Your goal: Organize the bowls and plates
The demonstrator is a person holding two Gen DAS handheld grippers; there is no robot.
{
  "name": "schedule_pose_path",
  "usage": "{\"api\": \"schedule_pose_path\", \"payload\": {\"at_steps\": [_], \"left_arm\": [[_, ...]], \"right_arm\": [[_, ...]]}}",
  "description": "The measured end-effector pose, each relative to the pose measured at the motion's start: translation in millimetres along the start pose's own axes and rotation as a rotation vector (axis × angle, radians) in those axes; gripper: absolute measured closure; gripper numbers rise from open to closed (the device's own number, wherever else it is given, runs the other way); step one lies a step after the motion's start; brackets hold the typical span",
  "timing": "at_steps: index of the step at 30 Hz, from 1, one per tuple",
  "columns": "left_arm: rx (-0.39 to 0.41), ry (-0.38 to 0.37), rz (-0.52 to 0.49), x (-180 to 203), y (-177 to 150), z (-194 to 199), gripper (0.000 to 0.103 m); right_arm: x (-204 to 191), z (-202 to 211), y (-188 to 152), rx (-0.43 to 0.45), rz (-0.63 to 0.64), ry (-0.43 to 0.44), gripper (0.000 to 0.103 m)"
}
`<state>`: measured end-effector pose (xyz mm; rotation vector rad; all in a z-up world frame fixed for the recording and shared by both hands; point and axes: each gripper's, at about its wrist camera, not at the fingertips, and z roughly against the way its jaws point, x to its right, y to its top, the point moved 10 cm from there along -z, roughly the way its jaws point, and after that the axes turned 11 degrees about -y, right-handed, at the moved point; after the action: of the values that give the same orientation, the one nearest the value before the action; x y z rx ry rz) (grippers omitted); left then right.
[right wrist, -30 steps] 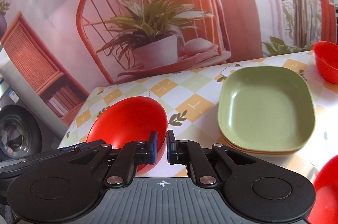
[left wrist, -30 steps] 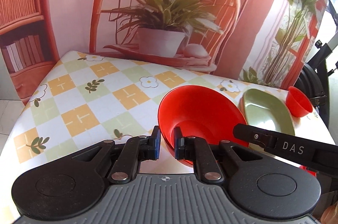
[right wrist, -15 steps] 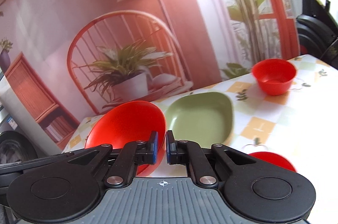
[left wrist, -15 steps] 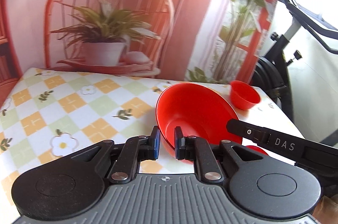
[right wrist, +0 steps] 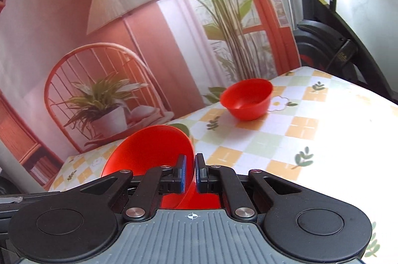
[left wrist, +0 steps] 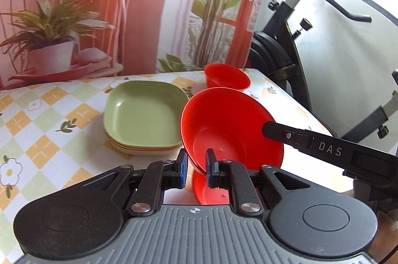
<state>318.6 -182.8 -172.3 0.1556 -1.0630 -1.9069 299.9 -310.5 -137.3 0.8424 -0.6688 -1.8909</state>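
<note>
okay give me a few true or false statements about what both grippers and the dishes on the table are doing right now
1. Both grippers pinch the same large red bowl. True: left gripper and right gripper each clamp its rim.
2. The green plates lie scattered singly. False: they sit in one stack.
3. A small red bowl stands upright on the table. True.
4. The large red bowl rests flat on the plates. False: it is held tilted beside them.
5. Another red dish lies below the held bowl. True.
</note>
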Motion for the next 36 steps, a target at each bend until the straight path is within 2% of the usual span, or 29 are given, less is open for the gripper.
{"api": "schedule_pose_path", "payload": {"at_steps": [16, 36], "left_arm": [[-0.108, 0.014, -0.018, 8.2, -30.4, -20.5, 0.087], [-0.149, 0.039, -0.025, 5.4, -37.7, -33.4, 0.087]], "right_arm": [[36.9, -9.0, -43.4, -0.095, -0.020, -0.019, 0.095], [43.8, -16.3, -50.5, -0.118, -0.041, -0.015, 0.095]]}}
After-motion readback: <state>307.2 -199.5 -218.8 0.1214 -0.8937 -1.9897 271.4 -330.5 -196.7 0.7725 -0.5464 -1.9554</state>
